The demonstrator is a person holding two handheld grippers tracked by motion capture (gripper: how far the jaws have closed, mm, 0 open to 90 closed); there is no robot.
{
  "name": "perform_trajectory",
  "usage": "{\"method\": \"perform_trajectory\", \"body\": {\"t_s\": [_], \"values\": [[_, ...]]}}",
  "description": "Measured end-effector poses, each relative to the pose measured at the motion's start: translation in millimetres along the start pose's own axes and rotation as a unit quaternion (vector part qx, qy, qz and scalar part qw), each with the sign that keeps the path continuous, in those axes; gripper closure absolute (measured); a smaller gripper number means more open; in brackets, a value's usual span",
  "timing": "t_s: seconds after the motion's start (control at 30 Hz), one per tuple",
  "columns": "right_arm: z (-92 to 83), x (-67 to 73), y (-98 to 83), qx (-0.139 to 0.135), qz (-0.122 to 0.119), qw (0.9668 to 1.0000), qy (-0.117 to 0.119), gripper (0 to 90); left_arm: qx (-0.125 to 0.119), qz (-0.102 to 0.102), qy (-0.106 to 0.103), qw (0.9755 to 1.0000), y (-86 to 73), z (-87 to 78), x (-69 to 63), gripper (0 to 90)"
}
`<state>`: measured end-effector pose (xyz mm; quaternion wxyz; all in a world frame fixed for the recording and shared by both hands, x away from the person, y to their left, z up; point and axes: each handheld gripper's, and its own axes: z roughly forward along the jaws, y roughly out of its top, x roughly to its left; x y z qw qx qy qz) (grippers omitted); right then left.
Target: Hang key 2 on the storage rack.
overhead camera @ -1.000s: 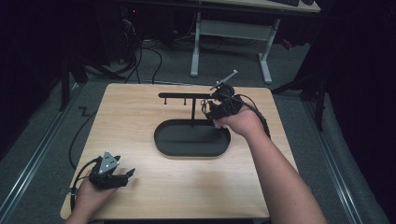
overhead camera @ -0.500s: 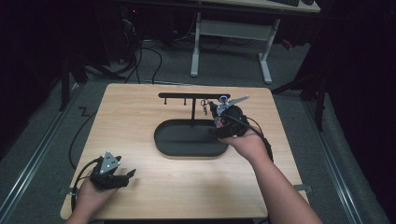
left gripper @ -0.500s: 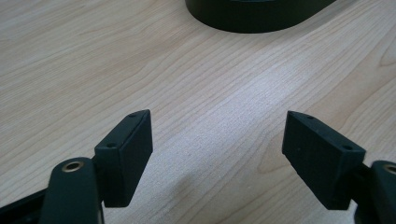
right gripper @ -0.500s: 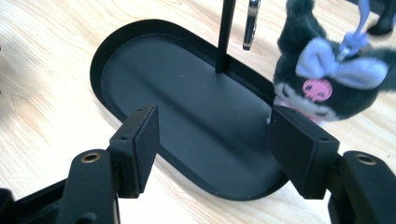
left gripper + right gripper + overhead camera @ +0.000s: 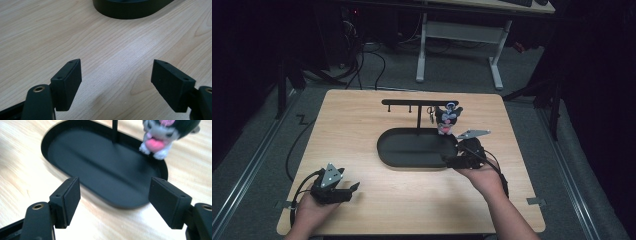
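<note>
I'm working on a pale wooden table with visible grain, set on a grey floor in a dark room; behind it stands a white-legged desk, and cables trail across the floor near it. Compared with a second ago, my right gripper has left the hanging toy and come down and toward me, so it now sits at the near right rim of the tray; its jaws have just been opening and now stand wide apart with nothing between them, as the right gripper view confirms. The toy, which that gripper was at before, now hangs free from the right end of the rack, a black bar on a thin post that rises from the tray. My left gripper has stayed put at the near left corner of the table, well apart from everything else, jaws also spread wide over bare wood. The tray is a shallow black oval, and apart from the post standing in it I see nothing lying on its floor. In the right gripper view the toy, a small grey-white figure with black hair and a pink heart at its front, dangles over the tray's far right rim; whether its feet touch the rim I cannot tell.
</note>
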<state>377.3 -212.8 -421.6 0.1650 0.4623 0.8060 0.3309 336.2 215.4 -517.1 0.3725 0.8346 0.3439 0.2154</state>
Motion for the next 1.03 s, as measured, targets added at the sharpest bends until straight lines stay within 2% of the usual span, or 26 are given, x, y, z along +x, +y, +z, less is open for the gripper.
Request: {"method": "perform_trajectory", "body": {"t_s": [0.33, 0.5, 0.63, 0.7, 0.77, 0.83, 0.9, 0.93, 1.03], "values": [[6.3, -9.4, -60.8, -0.035, 0.032, 0.9989, -0.006, 18.2, 0.000, 0.003, -0.006, 1.0000, 1.3, 0.9, -4.3, 24.7], [11.4, -10.4, -90.7, -0.047, 0.034, 0.9980, -0.022, 15.2, -0.004, 0.004, -0.015, 0.9999, 2.9, 0.1, -8.1, 24.4], [11.8, -5.6, -110.5, -0.057, 0.037, 0.9971, -0.034, 14.1, -0.005, 0.008, -0.025, 0.9996, 4.7, 0.4, -13.9, 23.6], [9.4, -1.9, -121.4, -0.077, 0.034, 0.9953, -0.048, 13.3, -0.004, 0.010, -0.030, 0.9995, 5.6, 0.8, -16.7, 22.6], [6.0, 0.6, -135.6, -0.105, 0.042, 0.9921, -0.055, 13.3, -0.005, 0.012, -0.030, 0.9995, 6.3, 1.9, -19.4, 21.7], [-1.5, -1.8, -139.2, -0.105, 0.054, 0.9919, -0.048, 12.0, -0.004, 0.014, -0.030, 0.9995, 7.5, 2.7, -21.1, 21.0], [-7.6, -5.3, -141.9, -0.124, 0.054, 0.9889, -0.061, 12.0, -0.003, 0.015, -0.027, 0.9995, 8.1, 3.2, -22.4, 20.0], [-8.7, -7.9, -143.3, -0.125, 0.055, 0.9886, -0.062, 12.0, -0.004, 0.015, -0.025, 0.9996, 8.1, 3.3, -22.7, 19.2], [-8.7, -13.4, -145.1, -0.126, 0.073, 0.9879, -0.053, 11.1, -0.006, 0.013, -0.019, 0.9997, 6.6, 1.8, -22.2, 15.6]]}}
